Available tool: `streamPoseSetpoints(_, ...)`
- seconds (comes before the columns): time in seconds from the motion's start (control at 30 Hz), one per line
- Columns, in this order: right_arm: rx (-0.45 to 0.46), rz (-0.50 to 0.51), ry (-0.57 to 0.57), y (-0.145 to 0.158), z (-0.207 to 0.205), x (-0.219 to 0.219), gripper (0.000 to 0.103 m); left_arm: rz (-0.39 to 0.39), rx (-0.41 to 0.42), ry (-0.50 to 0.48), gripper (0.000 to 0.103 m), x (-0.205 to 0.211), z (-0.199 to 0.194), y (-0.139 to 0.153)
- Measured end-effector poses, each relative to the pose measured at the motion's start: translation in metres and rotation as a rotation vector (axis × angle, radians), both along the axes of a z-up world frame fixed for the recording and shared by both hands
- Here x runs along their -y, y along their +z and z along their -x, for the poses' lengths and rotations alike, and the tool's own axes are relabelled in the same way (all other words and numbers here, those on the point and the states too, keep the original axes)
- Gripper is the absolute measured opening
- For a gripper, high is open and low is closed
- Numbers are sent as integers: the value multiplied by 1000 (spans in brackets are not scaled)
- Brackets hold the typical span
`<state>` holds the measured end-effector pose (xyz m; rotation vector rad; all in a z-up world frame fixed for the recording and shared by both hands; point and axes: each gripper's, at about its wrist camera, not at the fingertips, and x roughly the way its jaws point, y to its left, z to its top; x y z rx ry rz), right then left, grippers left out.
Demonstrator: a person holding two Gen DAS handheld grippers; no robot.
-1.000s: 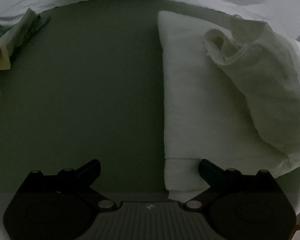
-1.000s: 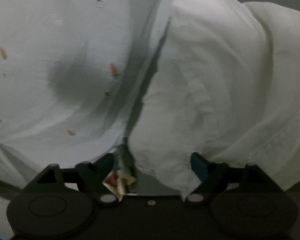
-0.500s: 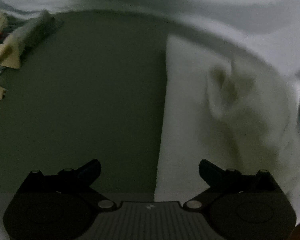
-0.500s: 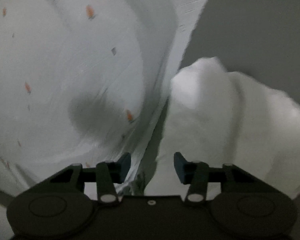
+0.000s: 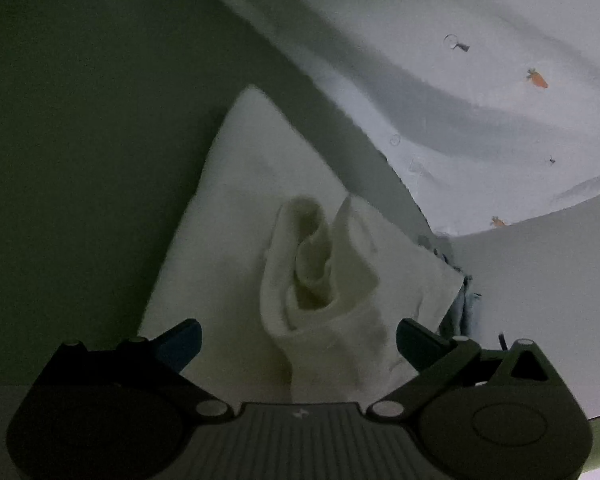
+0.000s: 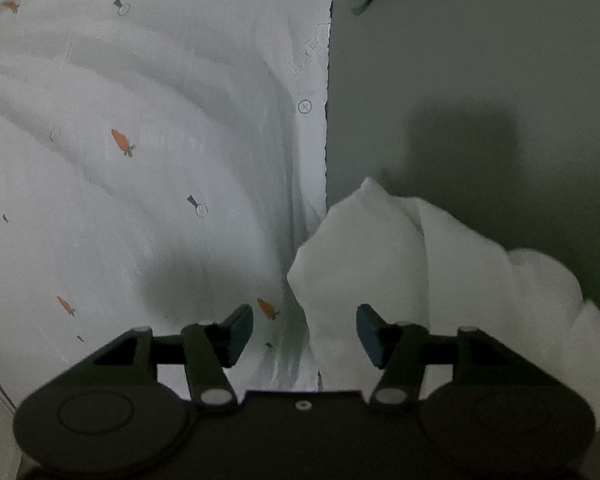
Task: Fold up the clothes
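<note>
The left gripper (image 5: 298, 338) stands wide, gripping nothing; the white towel (image 5: 260, 208), rumpled, lies between and ahead of its fingers. The right gripper (image 6: 305, 330), jaws just reopening partway, holds nothing; the carrot-print garment (image 6: 140, 160) spreads ahead-left, the towel ahead-right.

towel (image 5: 240, 208): cream white, plain | shirt (image 6: 160, 120): white, orange carrot print (small grey motifs too) | surface (image 5: 80, 120): grey-green

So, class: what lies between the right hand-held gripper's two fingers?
In the right wrist view, the white towel's corner and carrot-print cloth lie beyond the right hand-held gripper; nothing is pinched.
</note>
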<state>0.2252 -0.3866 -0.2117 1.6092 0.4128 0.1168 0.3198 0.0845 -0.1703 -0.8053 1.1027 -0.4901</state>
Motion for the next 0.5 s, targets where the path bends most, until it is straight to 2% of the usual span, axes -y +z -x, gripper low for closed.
streamPoseSetpoints(0.07, 2, -18, 5, -8, -11, 3, 61, 122, -45, 23, 102, 1, -10, -19)
streamPoseSetpoints(0.13, -22, -49, 9, -15, -15, 7, 61, 187, -66, 7, 102, 8, -22, -30)
streamPoseSetpoints(0.27, -45, -88, 30, -28, -37, 8, 61, 160, -98, -55, 103, 29, -51, -35)
streamPoseSetpoints(0.37, -44, -69, 58, -31, -48, 6, 61, 198, -149, -43, 102, 37, -71, -47)
streamPoseSetpoints(0.43, -54, -64, 71, -33, -50, 5, 60, 209, -137, -4, 86, 36, -71, -42)
streamPoseSetpoints(0.5, -54, -64, 70, -34, -49, 5, 59, 132, -98, 20, 45, 39, -66, -27)
